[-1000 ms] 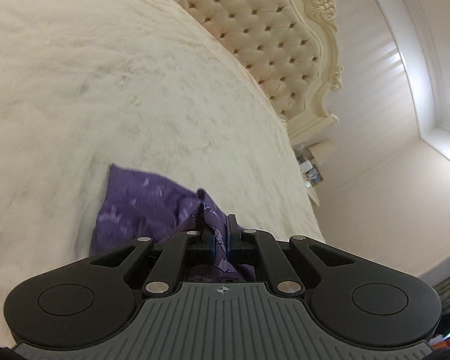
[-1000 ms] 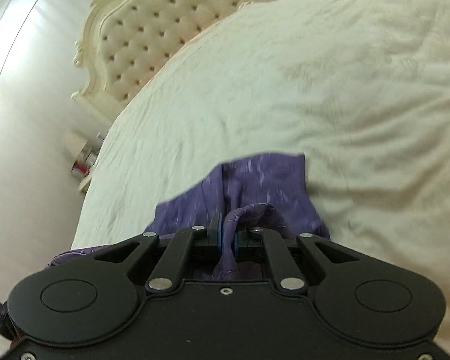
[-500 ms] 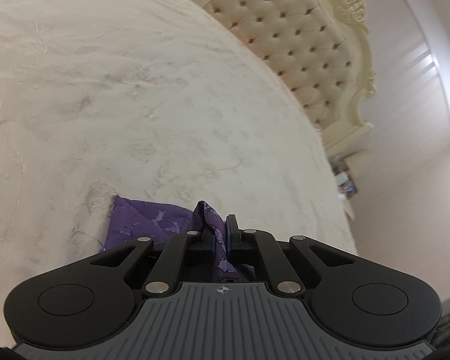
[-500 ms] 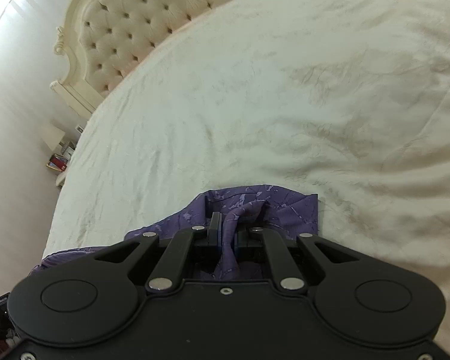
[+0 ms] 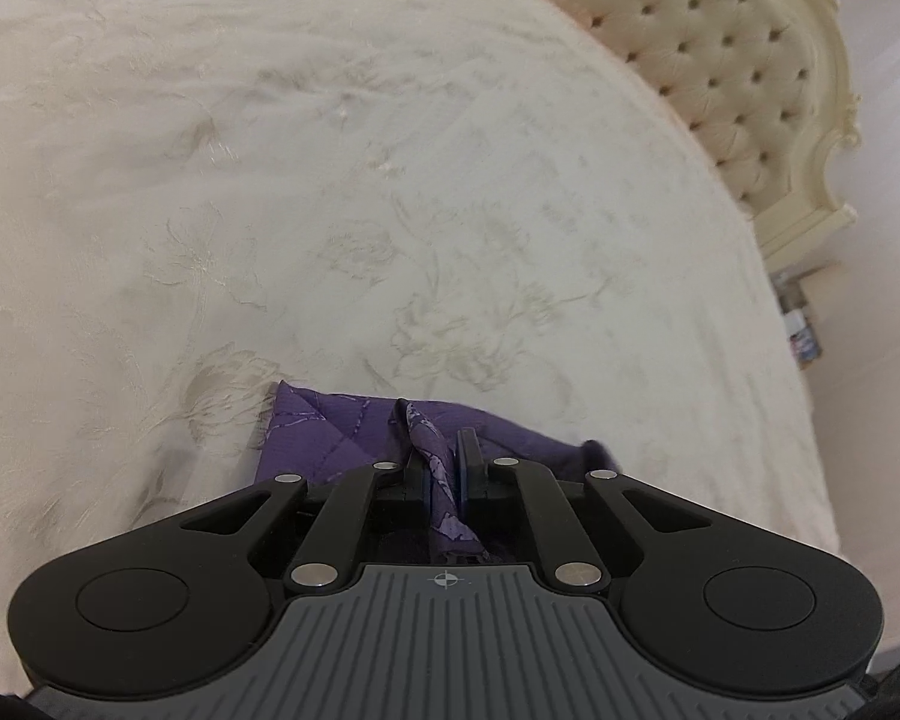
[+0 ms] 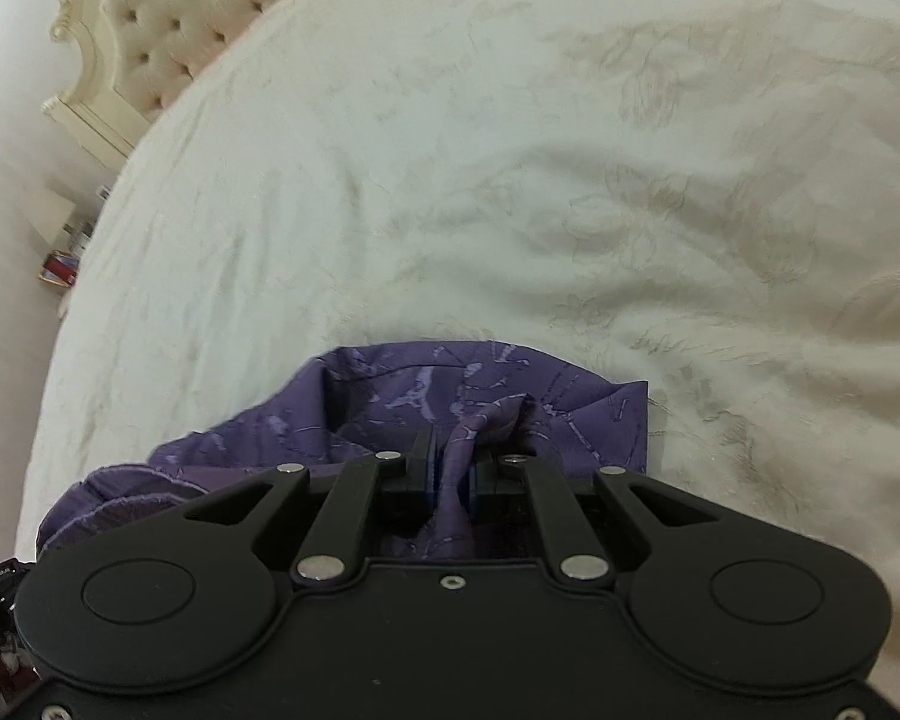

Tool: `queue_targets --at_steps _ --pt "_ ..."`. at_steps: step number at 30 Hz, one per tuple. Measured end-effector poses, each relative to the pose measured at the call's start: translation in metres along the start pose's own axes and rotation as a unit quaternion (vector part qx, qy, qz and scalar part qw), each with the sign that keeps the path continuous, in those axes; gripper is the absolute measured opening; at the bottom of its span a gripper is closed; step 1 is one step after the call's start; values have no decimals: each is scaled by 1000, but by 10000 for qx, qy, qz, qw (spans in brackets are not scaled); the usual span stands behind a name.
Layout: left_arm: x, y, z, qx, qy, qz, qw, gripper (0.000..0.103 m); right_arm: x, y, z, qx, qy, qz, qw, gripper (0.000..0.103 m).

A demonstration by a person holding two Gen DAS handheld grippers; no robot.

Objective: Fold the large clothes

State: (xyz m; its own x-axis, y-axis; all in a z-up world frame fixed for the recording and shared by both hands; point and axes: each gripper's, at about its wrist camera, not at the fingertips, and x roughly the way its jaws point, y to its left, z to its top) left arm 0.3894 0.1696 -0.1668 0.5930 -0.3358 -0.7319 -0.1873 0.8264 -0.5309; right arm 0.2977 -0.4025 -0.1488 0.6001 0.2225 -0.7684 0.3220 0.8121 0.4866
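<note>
Two matte black handheld grippers, near-identical builds

The left gripper has a wide black body with a shallow round disc recessed into each rounded end, four slim black link bars pinned with shiny silver rivets, and a grey ribbed plate in the middle with a little white crosshair mark at its top edge; its fingers are thin black slabs with a blue lining on the inside face. The right gripper looks like the same shape with the same discs and silver pins, but its centre plate is plain smooth black with one small screw, plus a couple of screws along the bottom edge.
</note>
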Motion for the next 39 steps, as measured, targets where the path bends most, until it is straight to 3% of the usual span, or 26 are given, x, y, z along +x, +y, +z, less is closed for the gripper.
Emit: queue_targets --at_steps 4,11,14,15,16,17,18,20,21,22,26,29,32,36,39 --pt "12 3 3 -34 201 -48 9998 11 13 0 3 -43 105 -83 9999 19" --pt "1 3 2 158 185 -163 9996 16 13 1 1 -49 56 -57 10000 23" --pt "-3 0 3 260 184 -235 9992 27 11 3 2 -43 35 -44 10000 33" --pt "-5 -1 5 290 150 -273 9991 47 10 3 3 -20 19 -11 10000 39" --pt "-9 -2 5 309 39 -329 9990 86 8 3 4 23 4 24 10000 41" --pt "-14 -3 6 329 -134 -368 9987 102 7 3 5 63 -16 50 10000 42" --pt "-21 -4 7 338 -322 -407 9981 102 5 5 6 84 -47 64 9999 47" --pt "-28 -6 10 295 -406 -415 9979 102 0 8 5 91 -150 194 9997 70" --pt "-32 -8 11 316 -412 -383 9979 102 -4 11 4 96 -231 301 9992 91" --pt "-36 -11 12 393 -424 -342 9977 102 -8 14 4 63 -356 344 9988 102" --pt "-51 -35 5 936 -401 -172 9946 102 -25 35 1 -287 -743 249 9965 102" --pt "-53 -57 -13 1402 -268 -76 9897 103 -29 56 -6 -741 -749 230 9942 102" --pt "-39 -80 -39 1893 88 57 9819 103 -20 86 -22 -1470 -502 76 9878 102" --pt "-10 -110 -76 2581 524 266 9643 102 2 118 -53 -2287 -82 13 9735 102" --pt "12 -113 -90 2786 682 384 9572 102 23 135 -72 -2779 211 -11 9604 102"
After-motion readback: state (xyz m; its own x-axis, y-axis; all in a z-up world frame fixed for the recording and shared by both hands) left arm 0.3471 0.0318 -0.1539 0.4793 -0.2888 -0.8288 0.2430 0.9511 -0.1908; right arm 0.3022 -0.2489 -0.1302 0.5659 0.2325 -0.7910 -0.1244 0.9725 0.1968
